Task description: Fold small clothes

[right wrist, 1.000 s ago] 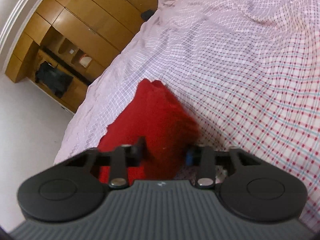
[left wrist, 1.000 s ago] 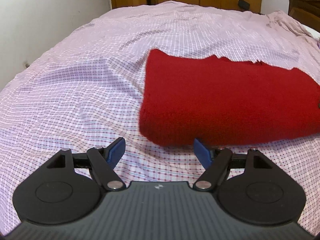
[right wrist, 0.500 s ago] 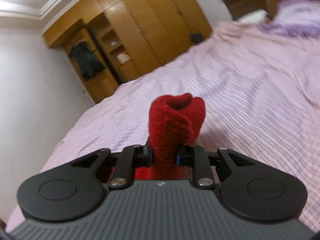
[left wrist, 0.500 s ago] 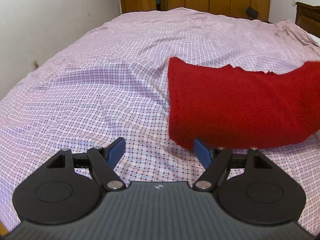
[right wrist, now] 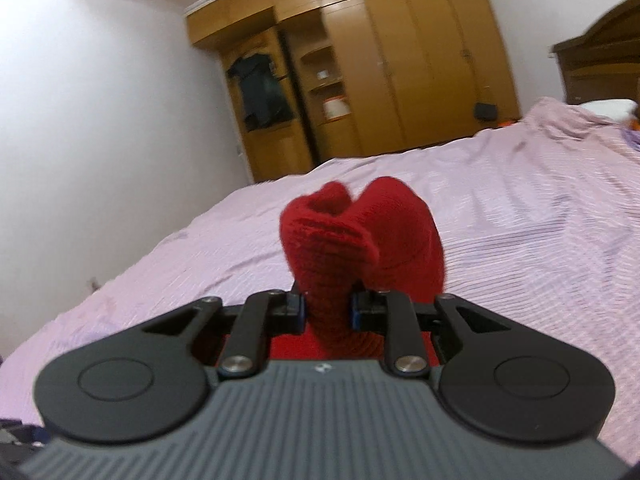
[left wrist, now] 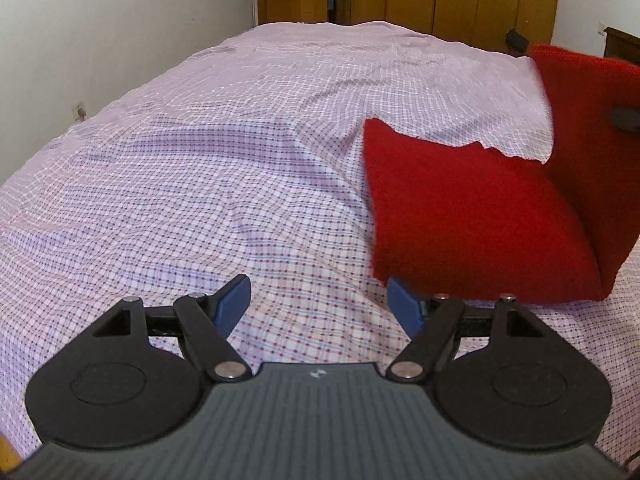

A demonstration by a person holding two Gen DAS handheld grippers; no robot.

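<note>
A red knitted garment lies on the checked bed sheet at the right of the left wrist view. Its right end is lifted upright off the bed, with a dark gripper tip showing on it at the frame's edge. My left gripper hovers open over the sheet just in front of the garment's near left corner, nothing between its blue pads. In the right wrist view my right gripper is shut on a bunched fold of the red garment, held up above the bed.
The bed stretches ahead to wooden wardrobes along the far wall. A white wall runs along the bed's left side. A dark wooden headboard stands at the right.
My right gripper has closed tighter on the red garment, rolled level and risen, lifting the garment's right end upright. My left gripper has shifted left of the garment, still open.
</note>
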